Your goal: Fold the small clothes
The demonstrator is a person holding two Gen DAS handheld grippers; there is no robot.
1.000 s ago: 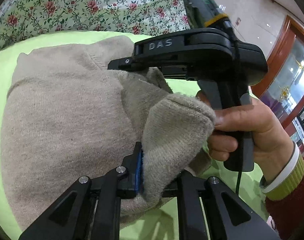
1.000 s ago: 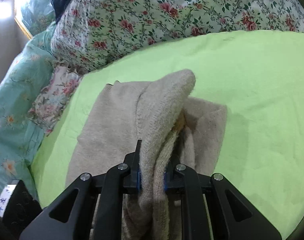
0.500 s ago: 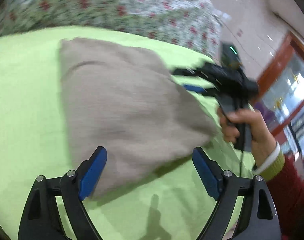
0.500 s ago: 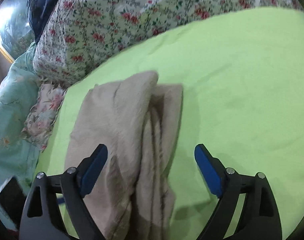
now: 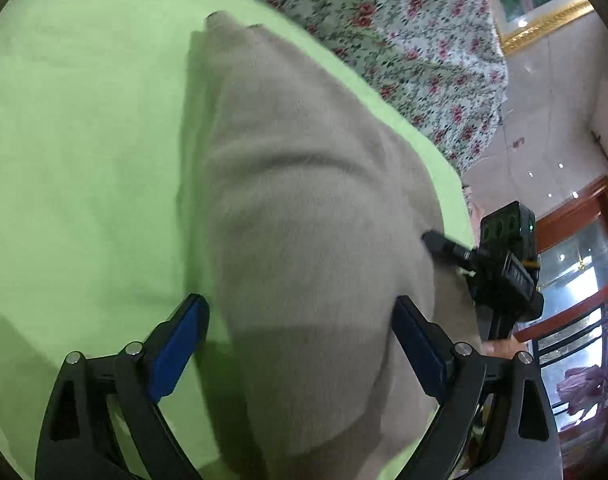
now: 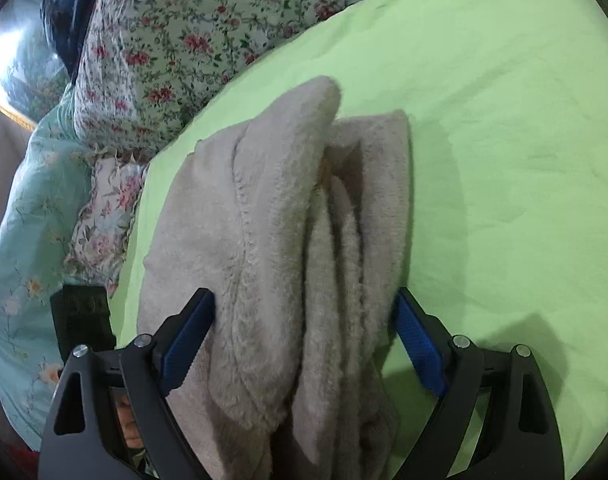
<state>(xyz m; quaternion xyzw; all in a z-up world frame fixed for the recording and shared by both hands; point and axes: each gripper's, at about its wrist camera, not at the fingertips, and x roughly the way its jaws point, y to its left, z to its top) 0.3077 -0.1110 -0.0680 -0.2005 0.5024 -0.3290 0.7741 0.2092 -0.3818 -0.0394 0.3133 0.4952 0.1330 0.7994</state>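
Observation:
A beige knitted garment lies folded on the green bed sheet. In the right wrist view it shows as a stack of several folded layers. My left gripper is open, its blue pads on either side of the garment's near end. My right gripper is open too, its pads straddling the layered edge without pinching it. The right gripper's body shows at the garment's far right side in the left wrist view.
A floral quilt lies along the far edge of the green sheet. A teal floral blanket is bunched at the left. A tiled floor and a wooden door frame lie beyond the bed.
Both grippers let go of the garment a second ago and now stand open. The garment has dropped flat onto the sheet. The left gripper swung round to the garment's near end.

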